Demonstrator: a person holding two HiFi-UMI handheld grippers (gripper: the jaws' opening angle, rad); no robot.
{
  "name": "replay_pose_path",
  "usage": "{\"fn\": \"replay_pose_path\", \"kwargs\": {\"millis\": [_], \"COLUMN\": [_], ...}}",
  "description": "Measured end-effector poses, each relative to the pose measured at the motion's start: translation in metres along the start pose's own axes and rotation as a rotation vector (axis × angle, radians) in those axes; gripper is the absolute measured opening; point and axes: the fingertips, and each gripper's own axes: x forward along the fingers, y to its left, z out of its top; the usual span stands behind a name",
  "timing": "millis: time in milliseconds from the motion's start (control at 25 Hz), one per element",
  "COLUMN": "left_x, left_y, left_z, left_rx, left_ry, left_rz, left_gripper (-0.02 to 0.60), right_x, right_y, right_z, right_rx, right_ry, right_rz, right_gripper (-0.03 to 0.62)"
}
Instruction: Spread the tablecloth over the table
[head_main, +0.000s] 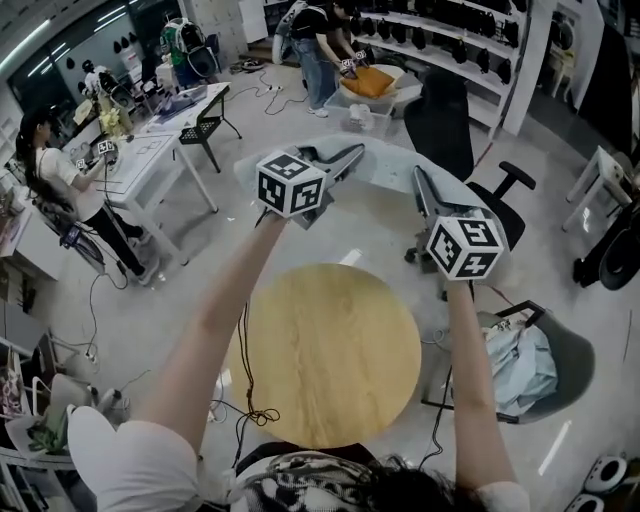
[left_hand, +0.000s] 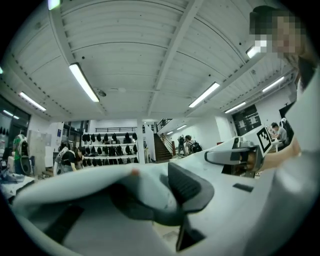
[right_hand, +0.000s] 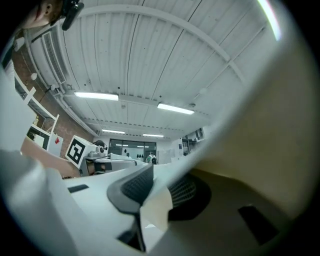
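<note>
The pale grey tablecloth hangs stretched in the air between my two raised grippers, beyond the far edge of the round wooden table. My left gripper is shut on one part of its edge. In the left gripper view the tablecloth folds over the left gripper and hides one jaw; the dark pad shows. My right gripper is shut on the cloth further right. In the right gripper view a fold of tablecloth sits pinched in the right gripper.
A black office chair stands behind the cloth. At the right a chair holds a pale blue bag. Cables lie on the floor left of the table. White desks and people stand further back.
</note>
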Motion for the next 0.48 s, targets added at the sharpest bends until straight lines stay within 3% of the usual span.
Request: {"fn": "replay_pose_path", "kwargs": {"millis": [280,480], "left_x": [-0.050,-0.090], "left_y": [-0.030,-0.051], "left_z": [-0.079,-0.100], "left_rx": [-0.107,-0.162], "left_ry": [0.106,0.125], "left_rz": [-0.011,-0.028], "left_gripper": [0.094,0.094], "right_x": [-0.037,-0.064], "right_y": [0.046,0.082], "right_z": [-0.068,-0.088], "right_rx": [0.027,0.098], "right_ry": [0.122,0.144], "right_rz": [-0.001,-0.009], "right_gripper": [0.084,0.083]}}
